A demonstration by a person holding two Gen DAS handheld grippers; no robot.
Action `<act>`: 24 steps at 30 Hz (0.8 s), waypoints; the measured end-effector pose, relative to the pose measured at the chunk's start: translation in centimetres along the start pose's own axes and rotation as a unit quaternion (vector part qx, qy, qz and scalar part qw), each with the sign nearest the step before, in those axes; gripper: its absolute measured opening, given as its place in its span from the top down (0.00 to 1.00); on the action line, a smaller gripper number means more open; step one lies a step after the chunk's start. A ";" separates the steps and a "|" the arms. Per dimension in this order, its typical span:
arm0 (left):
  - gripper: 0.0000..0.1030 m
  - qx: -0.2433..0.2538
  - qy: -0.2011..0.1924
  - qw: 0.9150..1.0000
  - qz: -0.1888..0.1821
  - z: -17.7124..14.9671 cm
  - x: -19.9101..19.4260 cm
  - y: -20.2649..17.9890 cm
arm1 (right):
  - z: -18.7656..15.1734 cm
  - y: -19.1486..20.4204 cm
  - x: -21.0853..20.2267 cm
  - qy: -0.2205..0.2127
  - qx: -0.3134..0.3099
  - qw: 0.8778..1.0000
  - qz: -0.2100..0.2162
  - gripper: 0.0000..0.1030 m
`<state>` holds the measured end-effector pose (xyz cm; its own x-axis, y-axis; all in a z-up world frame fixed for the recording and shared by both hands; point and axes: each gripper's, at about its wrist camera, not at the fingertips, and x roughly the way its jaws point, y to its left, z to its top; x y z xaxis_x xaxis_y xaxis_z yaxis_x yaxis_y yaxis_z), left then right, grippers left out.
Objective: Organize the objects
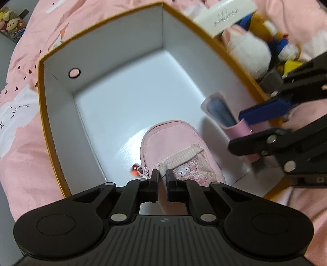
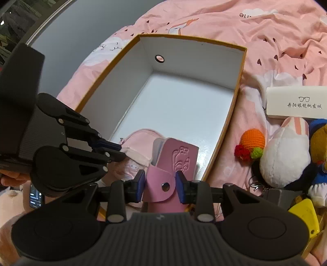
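Observation:
An open box with an orange rim and white inside [image 1: 59,106] [image 2: 194,59] lies on a pink bedsheet. A pink cartoon pouch [image 1: 173,141] [image 2: 141,135] rests on the box floor at its near end. My left gripper [image 1: 162,176] [image 2: 122,151] points straight down with its tips at the pouch's striped band; its jaws are shut, and I cannot tell if cloth is pinched. My right gripper [image 2: 160,184] [image 1: 245,131] is shut on a pink snap-button case [image 2: 175,157] [image 1: 237,129], held above the box's near right corner, with a blue item sticking out of its top.
Right of the box lie a white glasses case [image 2: 296,102] [image 1: 224,14], a crocheted orange fruit [image 2: 252,139], a white rabbit plush [image 2: 286,155] [image 1: 247,51], other plush toys and a yellow object [image 2: 304,212]. The far part of the box floor is bare.

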<state>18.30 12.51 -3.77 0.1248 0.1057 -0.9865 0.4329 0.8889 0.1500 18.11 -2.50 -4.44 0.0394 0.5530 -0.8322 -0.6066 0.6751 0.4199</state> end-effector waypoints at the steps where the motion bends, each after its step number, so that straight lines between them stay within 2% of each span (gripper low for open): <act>1: 0.93 -0.007 -0.004 1.000 -0.005 0.0 -0.3 0.2 | 0.0 0.0 -0.1 -0.002 0.001 1.000 0.000 0.67; 6: 0.94 -0.039 -0.025 0.998 -0.049 -0.1 -2.0 0.9 | -0.2 -0.6 -0.5 -0.004 0.015 1.000 0.003 0.67; 8: 0.93 -0.043 -0.026 0.997 -0.054 -0.2 -2.3 0.6 | -0.2 -0.8 -0.5 -0.003 0.020 1.000 0.005 0.67; 10: 0.92 -0.043 -0.016 0.998 -0.050 -0.3 -1.9 0.9 | -0.2 -0.8 -0.5 -0.003 0.020 1.000 0.005 0.67; 13: 0.90 -0.040 -0.006 0.999 -0.012 0.0 -0.6 1.1 | -0.2 -0.8 -0.5 -0.002 0.017 1.000 0.003 0.67; 15: 0.79 -0.031 0.006 0.999 0.007 0.3 0.1 1.1 | -0.2 -0.7 -0.5 -0.002 0.016 1.000 0.002 0.67; 19: 0.63 -0.038 0.033 0.999 0.005 0.4 1.7 1.8 | -0.4 -0.7 -0.5 -0.001 0.014 1.000 0.002 0.67; 21: 0.52 -0.034 0.041 0.999 0.008 0.4 2.3 1.8 | -0.4 -0.7 -0.6 0.000 0.013 1.000 0.002 0.67; 24: 0.51 -0.026 0.050 0.998 -0.003 0.4 3.2 1.5 | -0.4 -0.8 -0.6 0.001 0.013 1.000 0.004 0.67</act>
<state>19.77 14.01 -6.69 0.0317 0.1420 -0.9894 0.3864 0.9112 0.1432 18.25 -3.57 -4.41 0.0323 0.5571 -0.8298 -0.5859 0.6832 0.4359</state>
